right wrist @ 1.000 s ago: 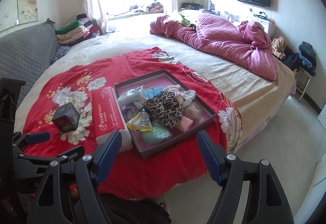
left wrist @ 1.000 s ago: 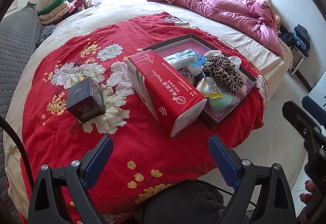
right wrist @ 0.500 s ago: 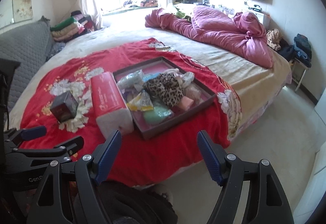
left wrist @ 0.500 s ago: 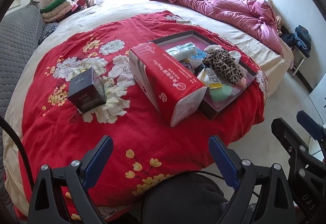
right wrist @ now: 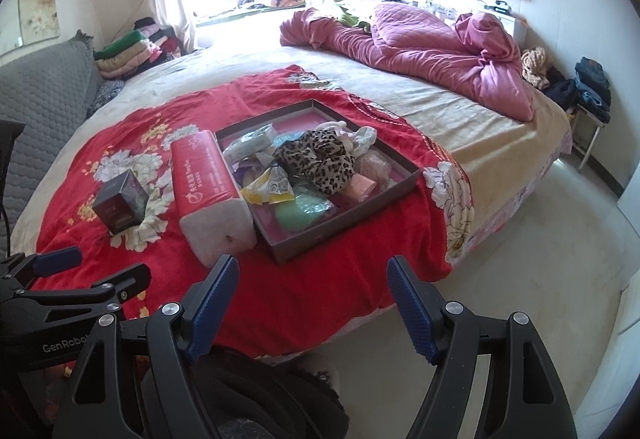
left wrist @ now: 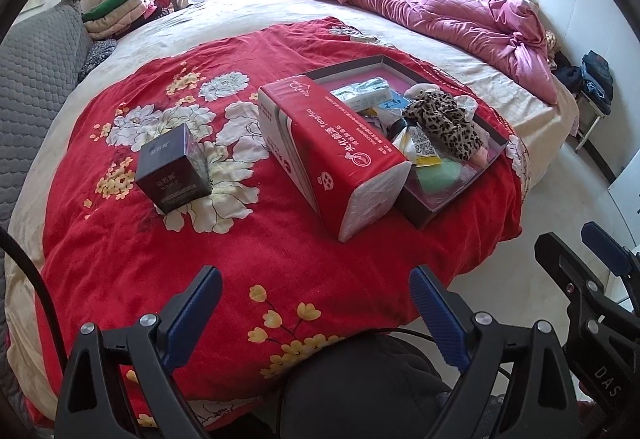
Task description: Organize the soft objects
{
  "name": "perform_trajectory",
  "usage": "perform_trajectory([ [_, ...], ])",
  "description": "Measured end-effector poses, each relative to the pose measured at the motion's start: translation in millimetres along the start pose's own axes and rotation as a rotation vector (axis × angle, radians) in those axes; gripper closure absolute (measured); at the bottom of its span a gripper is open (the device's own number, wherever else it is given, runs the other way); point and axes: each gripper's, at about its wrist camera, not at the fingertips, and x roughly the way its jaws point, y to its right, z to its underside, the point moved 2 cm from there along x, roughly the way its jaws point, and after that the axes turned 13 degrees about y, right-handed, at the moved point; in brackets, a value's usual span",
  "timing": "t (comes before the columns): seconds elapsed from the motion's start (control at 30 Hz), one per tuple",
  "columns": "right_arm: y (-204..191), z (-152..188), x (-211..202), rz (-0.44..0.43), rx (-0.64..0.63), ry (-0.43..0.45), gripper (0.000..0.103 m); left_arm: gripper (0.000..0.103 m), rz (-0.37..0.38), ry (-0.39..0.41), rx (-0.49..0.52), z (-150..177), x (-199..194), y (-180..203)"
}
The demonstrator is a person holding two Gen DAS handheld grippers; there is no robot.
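Observation:
A dark shallow tray (right wrist: 404, 181) (left wrist: 424, 217) lies on a red floral blanket (left wrist: 132, 239) on the bed. It holds soft items: a leopard-print cloth (right wrist: 320, 159) (left wrist: 448, 121), a green pouch (right wrist: 304, 211), a yellow packet (right wrist: 268, 187), a wipes pack (left wrist: 364, 93). A red tissue pack (left wrist: 332, 155) (right wrist: 208, 183) lies against the tray's left side. My left gripper (left wrist: 316, 313) is open and empty, hovering before the blanket's near edge. My right gripper (right wrist: 312, 303) is open and empty, short of the tray.
A small dark box (left wrist: 174, 167) (right wrist: 120, 201) stands on the blanket left of the tissue pack. A pink quilt (right wrist: 432, 55) is heaped at the bed's far right. Folded clothes (right wrist: 128, 51) are stacked by the window. Pale floor (right wrist: 540, 259) lies to the right.
Both grippers have drawn a little nearer the bed and tilted; the tray and tissue pack sit larger in view. Both stay open and empty.

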Motion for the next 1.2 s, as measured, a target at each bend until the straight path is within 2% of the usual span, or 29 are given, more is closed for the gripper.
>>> perform_trajectory([
  [1.2,-0.9,0.5,-3.1,0.002,-0.009,0.0,0.026,0.008,0.002,-0.009,-0.007,3.0,1.2,-0.6],
])
